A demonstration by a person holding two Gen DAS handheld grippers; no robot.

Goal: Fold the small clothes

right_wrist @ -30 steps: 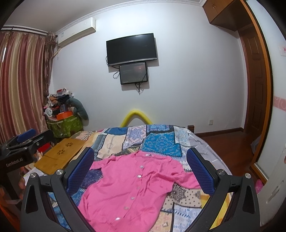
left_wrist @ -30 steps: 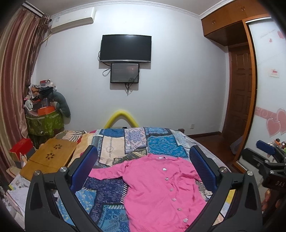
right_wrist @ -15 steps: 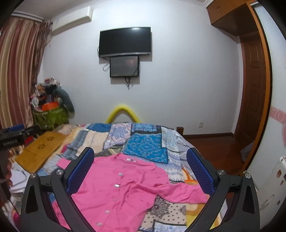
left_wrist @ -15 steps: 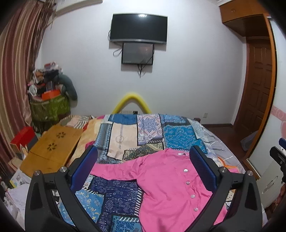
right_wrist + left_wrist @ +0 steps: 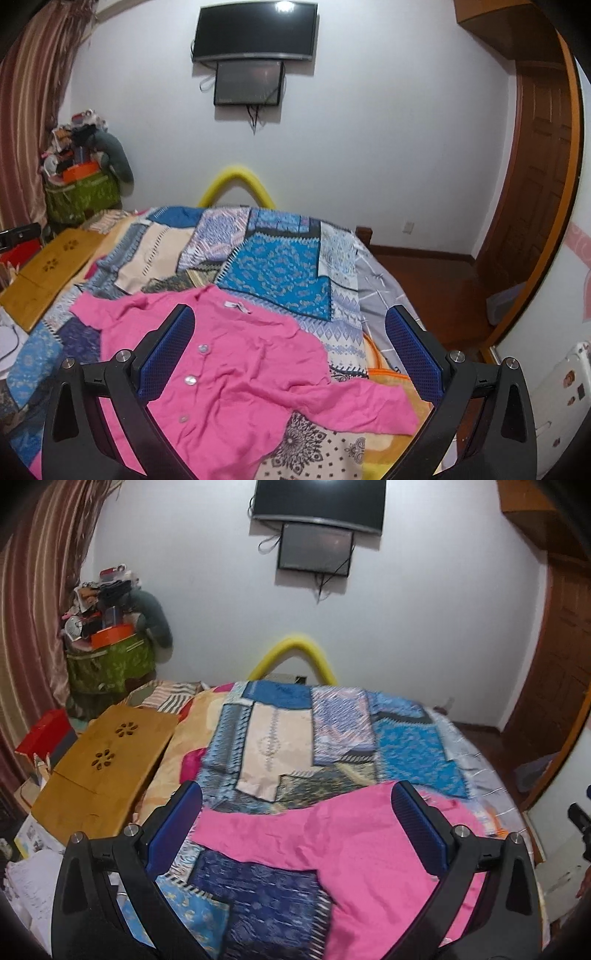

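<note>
A pink buttoned cardigan (image 5: 236,373) lies spread flat on a patchwork bedspread (image 5: 280,269), collar toward the far wall, both sleeves stretched out sideways. In the left wrist view its left sleeve (image 5: 280,834) reaches toward the left. My left gripper (image 5: 295,830) is open and empty, held above that sleeve and shoulder. My right gripper (image 5: 288,350) is open and empty, held above the cardigan's right side, with the right sleeve (image 5: 362,406) between its fingers. Neither gripper touches the cloth.
A wooden lap table (image 5: 99,771) lies on the bed's left side. A heaped green basket (image 5: 107,664) stands in the far left corner by the curtain. A yellow foam arch (image 5: 295,653) rises behind the bed. A wooden door (image 5: 535,192) is at right.
Both grippers have moved forward and tilted down toward the cardigan, which now fills more of each view. Both stay open. The cardigan has not moved.
</note>
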